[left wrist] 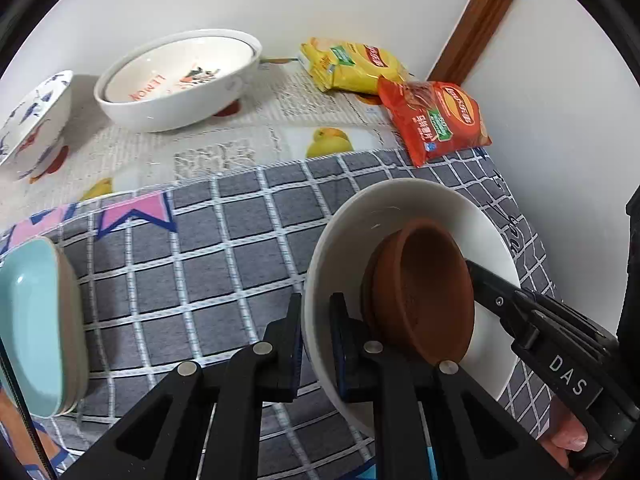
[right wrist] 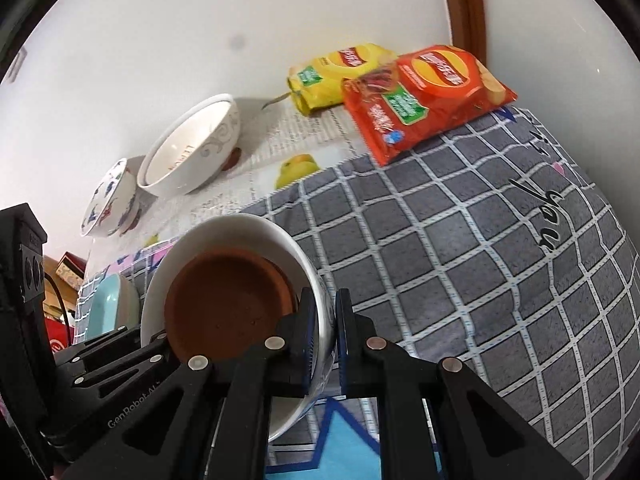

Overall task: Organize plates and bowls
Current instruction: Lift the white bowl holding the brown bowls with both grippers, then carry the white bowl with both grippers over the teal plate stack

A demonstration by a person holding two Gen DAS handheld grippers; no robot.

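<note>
Here, both grippers clamp the rim of one white bowl holding a brown saucer.

Left gripper pinches the near-left rim; right gripper pinches the opposite rim, above the grid cloth on the table. The bowl base is hidden. A teal dish is cropped at the left edge. The lemon bowl, patterned bowl and two snack bags line the far edge.

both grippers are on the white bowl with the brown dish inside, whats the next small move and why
Probably lift the white bowl level with both grippers: left gripper and right gripper each pinch opposite rims, and the brown dish sits tilted inside, so tipping may slide it.
</note>
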